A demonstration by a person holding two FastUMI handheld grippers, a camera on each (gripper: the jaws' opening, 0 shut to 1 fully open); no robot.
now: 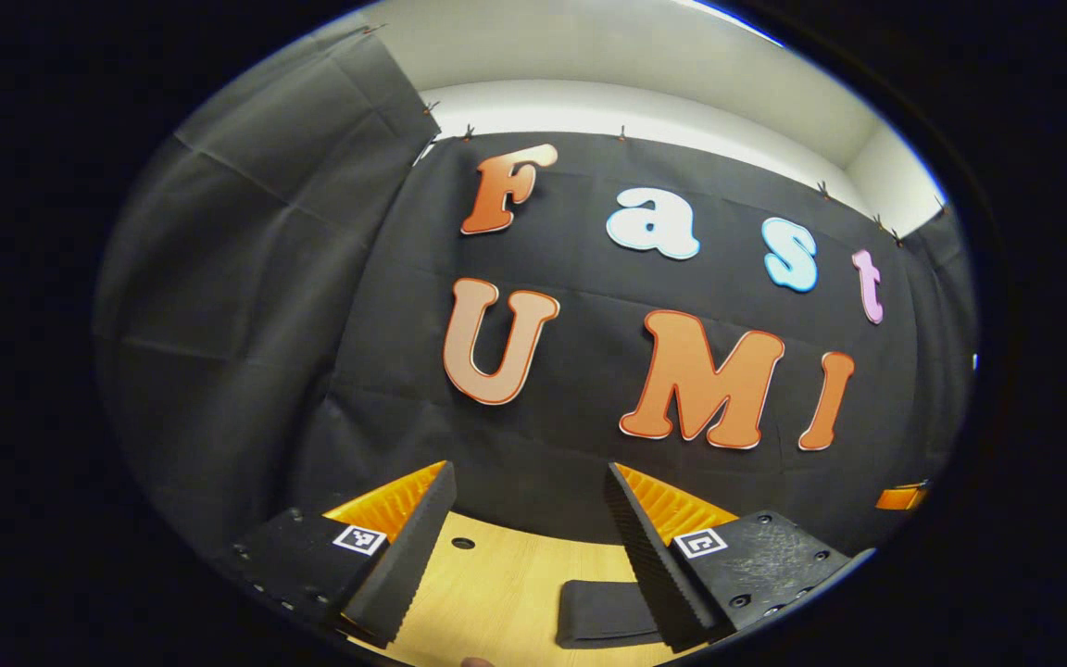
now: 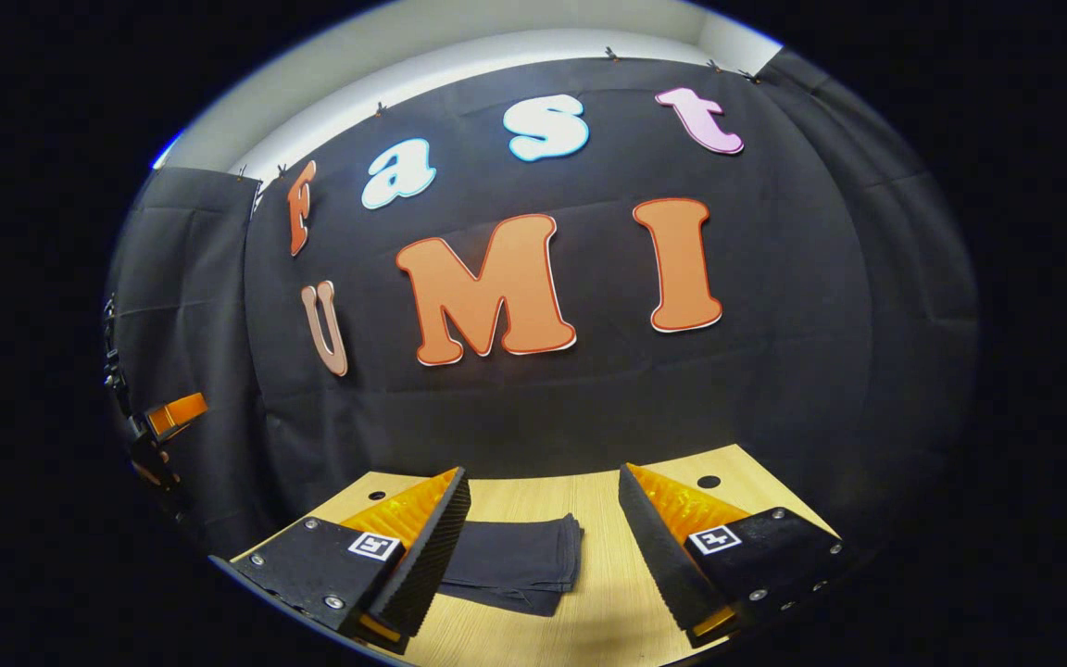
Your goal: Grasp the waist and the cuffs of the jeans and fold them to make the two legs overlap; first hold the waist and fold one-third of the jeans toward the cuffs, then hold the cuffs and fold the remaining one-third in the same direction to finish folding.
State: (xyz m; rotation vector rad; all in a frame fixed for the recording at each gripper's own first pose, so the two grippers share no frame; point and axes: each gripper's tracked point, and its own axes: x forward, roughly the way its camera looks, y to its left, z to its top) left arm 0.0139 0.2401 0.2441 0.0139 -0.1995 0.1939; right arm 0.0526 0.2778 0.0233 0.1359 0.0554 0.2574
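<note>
The left gripper [image 1: 529, 556] hung with its jaws wide apart and nothing between them, above the pale wooden tabletop [image 1: 496, 584]. Just beyond its right finger lay the dark, folded jeans [image 1: 603, 611], a flat stack on the wood (partly hidden behind that finger). A small round hole [image 1: 463, 543] showed in the board near the far edge.

The right gripper [image 2: 543, 547] was likewise spread open and held nothing. In the right gripper view the jeans [image 2: 515, 560] lay folded into a neat layered rectangle, resting near the left finger, apart from the right one. Round holes [image 2: 709, 482] marked the table's [image 2: 608, 593] far corners here too.

Behind the table hung the creased black cloth wall [image 2: 774, 324], clipped along its top edge, with a white wall [image 1: 645, 65] above it.
</note>
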